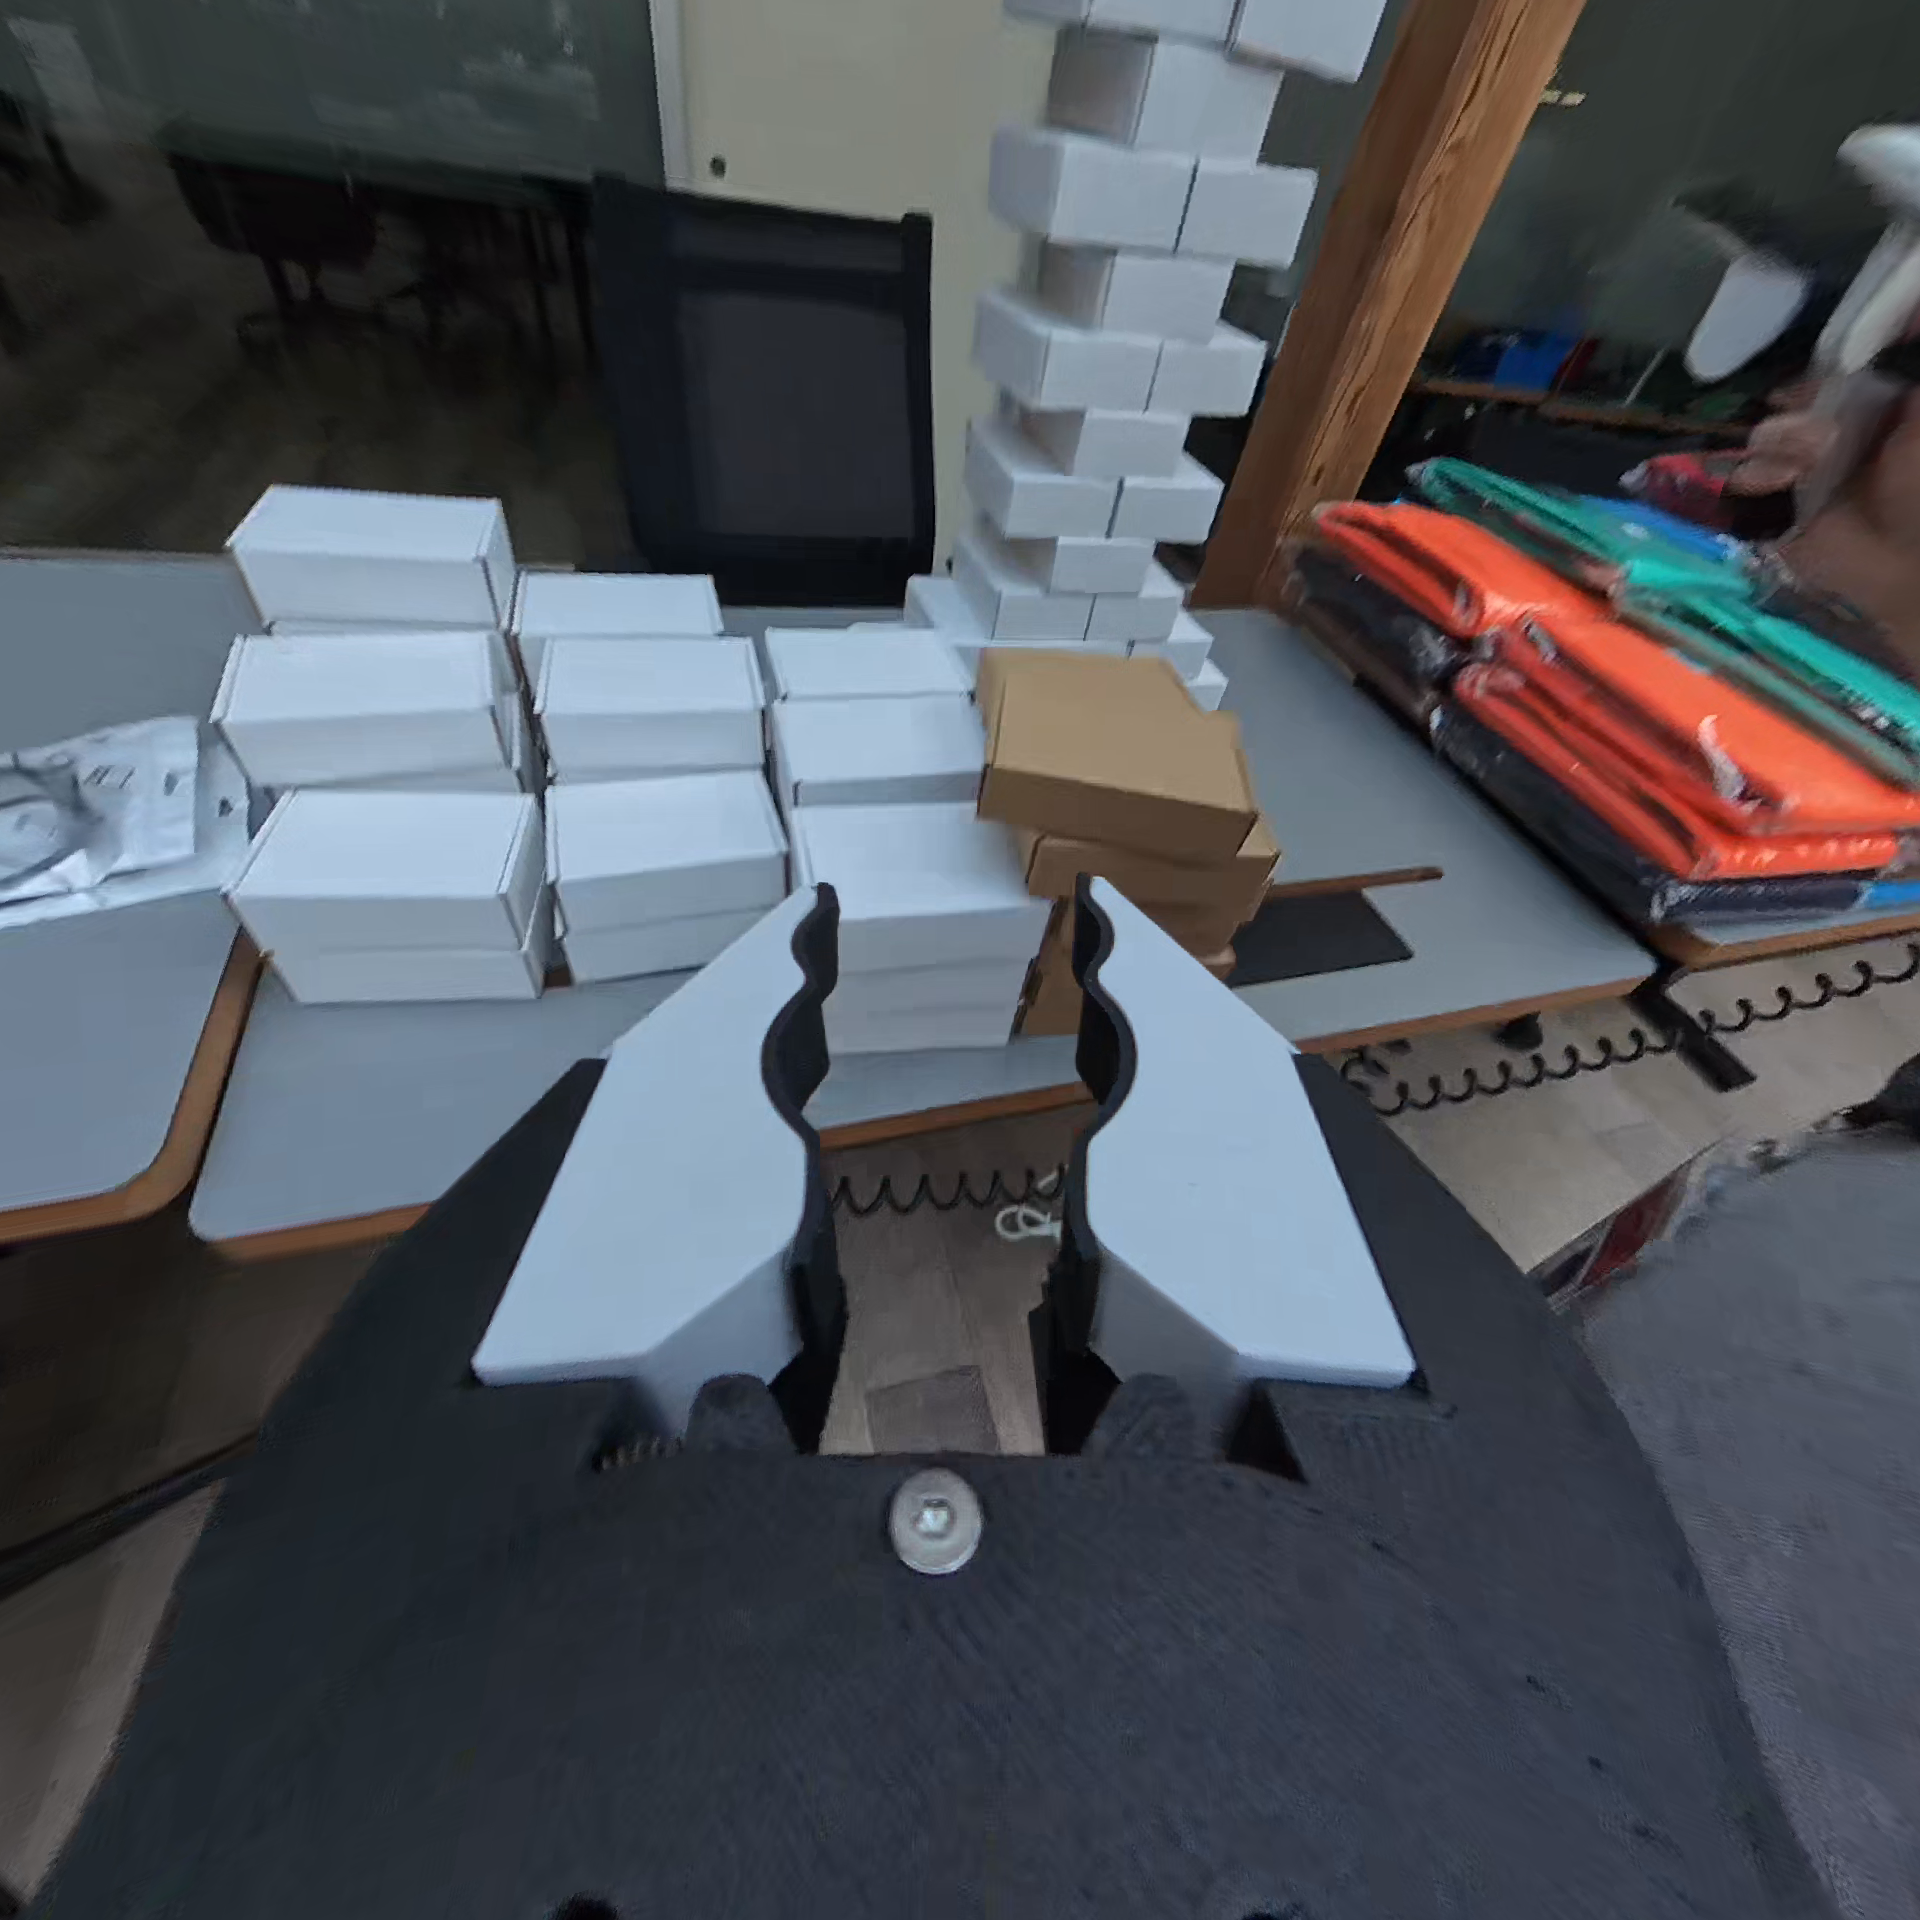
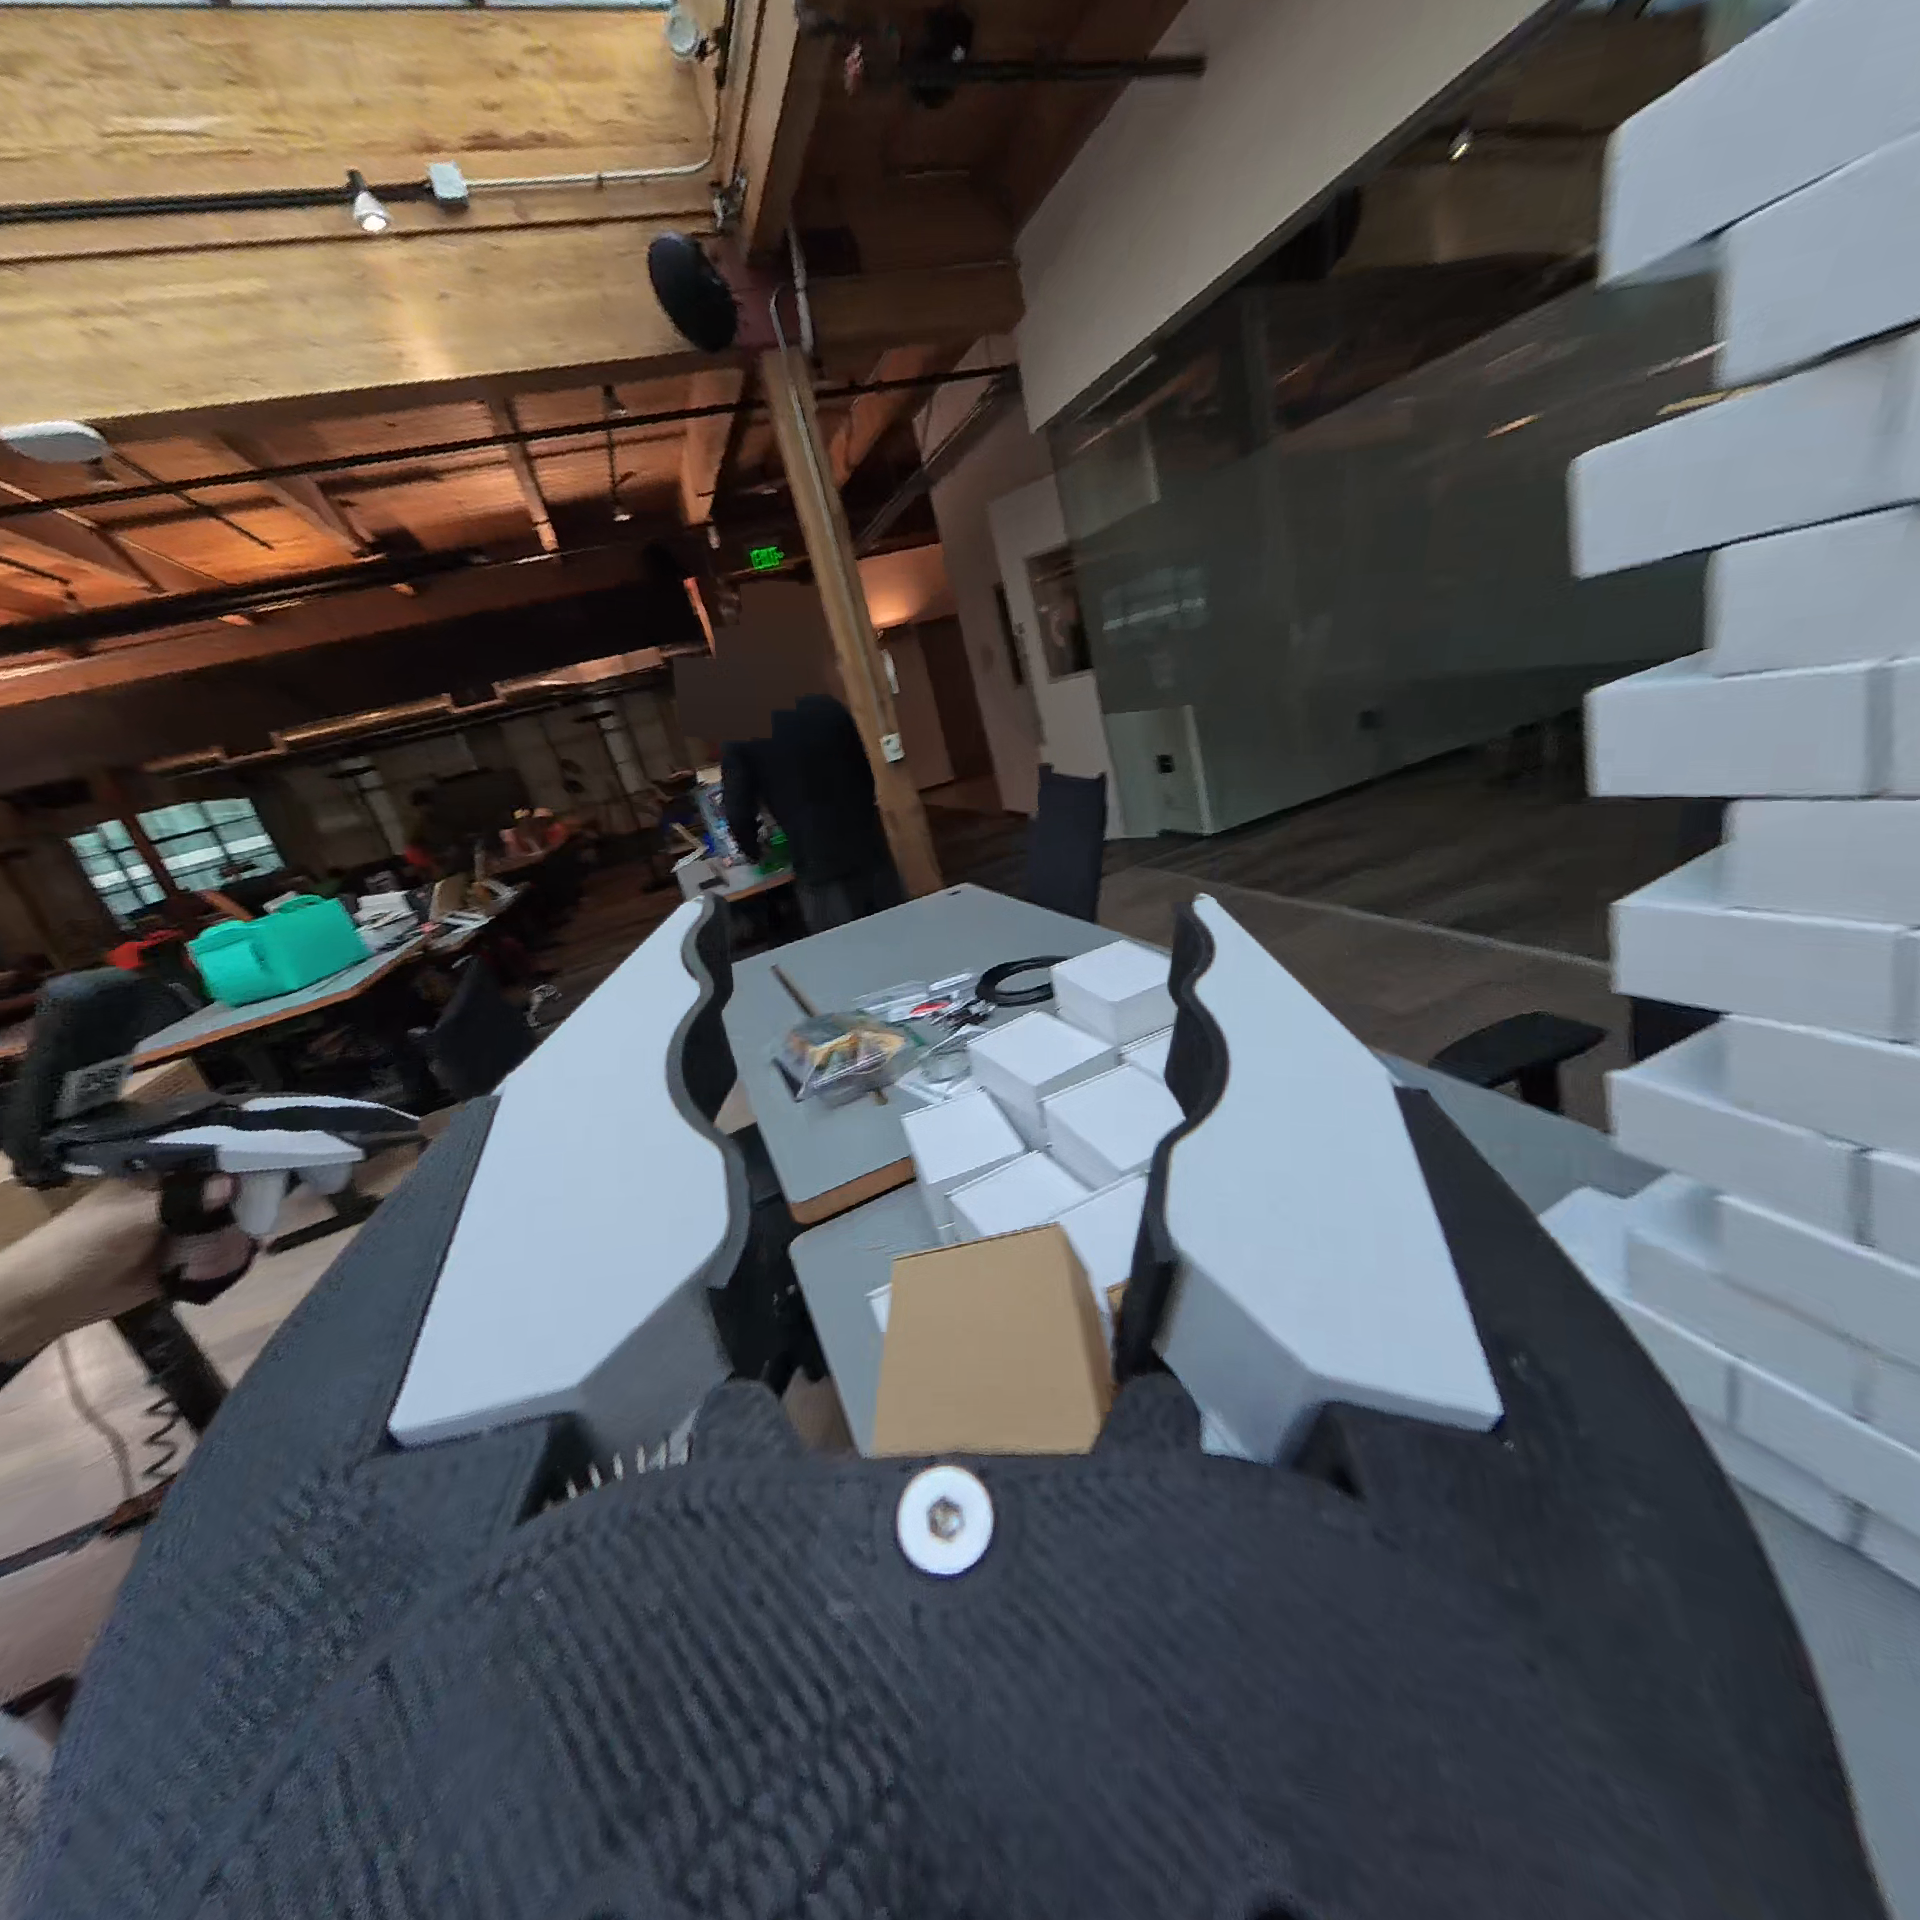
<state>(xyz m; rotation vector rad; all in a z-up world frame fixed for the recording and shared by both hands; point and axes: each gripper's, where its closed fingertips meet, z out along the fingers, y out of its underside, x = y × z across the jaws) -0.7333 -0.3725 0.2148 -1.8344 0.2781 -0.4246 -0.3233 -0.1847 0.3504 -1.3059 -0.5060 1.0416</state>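
Grippers first: our left gripper [image 1: 951, 914] hangs empty, jaws parted, short of the grey table [image 1: 436, 1122]; our right gripper [image 2: 945, 935] gapes empty above brown boxes [image 2: 987, 1340]. Farther off, white boxes [image 1: 384, 883], then a tall white-box tower [image 1: 1122, 343].

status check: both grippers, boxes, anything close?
Left gripper open, empty, short of white boxes. Right gripper open, empty, above brown box. Box tower close right.

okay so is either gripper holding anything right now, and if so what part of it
Nothing is held. The left gripper is open and empty, short of the white boxes on the grey table. The right gripper is open too, up in the air above the brown box.
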